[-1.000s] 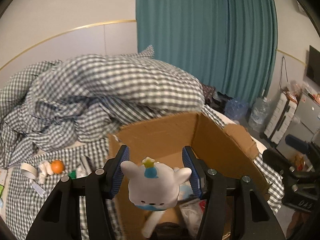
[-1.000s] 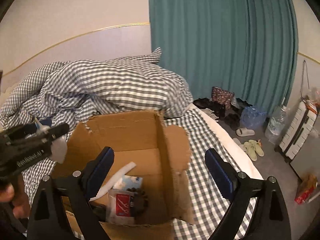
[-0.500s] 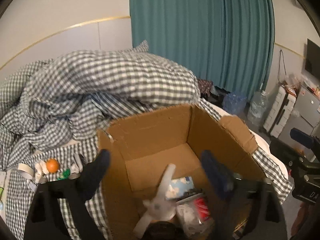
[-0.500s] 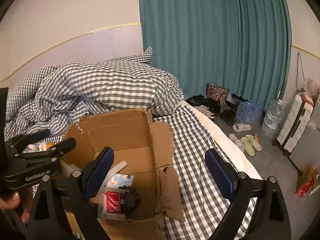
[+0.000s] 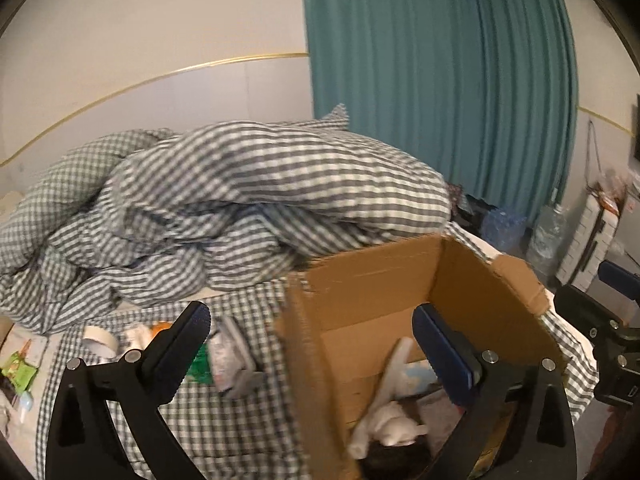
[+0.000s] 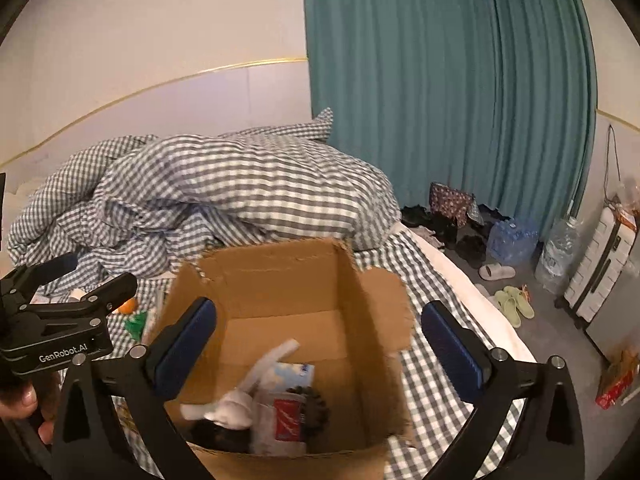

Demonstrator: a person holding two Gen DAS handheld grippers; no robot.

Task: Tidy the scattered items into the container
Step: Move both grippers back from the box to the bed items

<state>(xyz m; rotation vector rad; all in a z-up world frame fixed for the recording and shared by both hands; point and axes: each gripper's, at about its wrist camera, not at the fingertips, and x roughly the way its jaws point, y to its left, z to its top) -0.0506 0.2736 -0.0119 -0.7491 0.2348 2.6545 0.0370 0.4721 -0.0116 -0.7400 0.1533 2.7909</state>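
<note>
An open cardboard box (image 5: 360, 280) (image 6: 288, 272) stands on the checked bed. A white plush toy (image 5: 390, 428) (image 6: 236, 402) lies inside it with a blue-white packet (image 6: 294, 374) and a red-labelled pouch (image 6: 286, 418). My left gripper (image 5: 310, 340) is open and empty, over the box's left wall. My right gripper (image 6: 320, 338) is open and empty above the box. Scattered items lie left of the box: an orange (image 6: 128, 306), a green piece (image 6: 136, 324), a tape roll (image 5: 100, 338) and a white tube (image 5: 228, 356).
A rumpled checked duvet (image 5: 240, 200) is piled behind the box. A green packet (image 5: 16, 368) lies at the far left. Beyond the bed's right edge are slippers (image 6: 514, 304), water bottles (image 6: 512, 242) and a suitcase (image 6: 604, 268) on the floor.
My left gripper opened and dropped the white plush toy into the box, then swung left toward the scattered items. My right gripper stayed open above the box.
</note>
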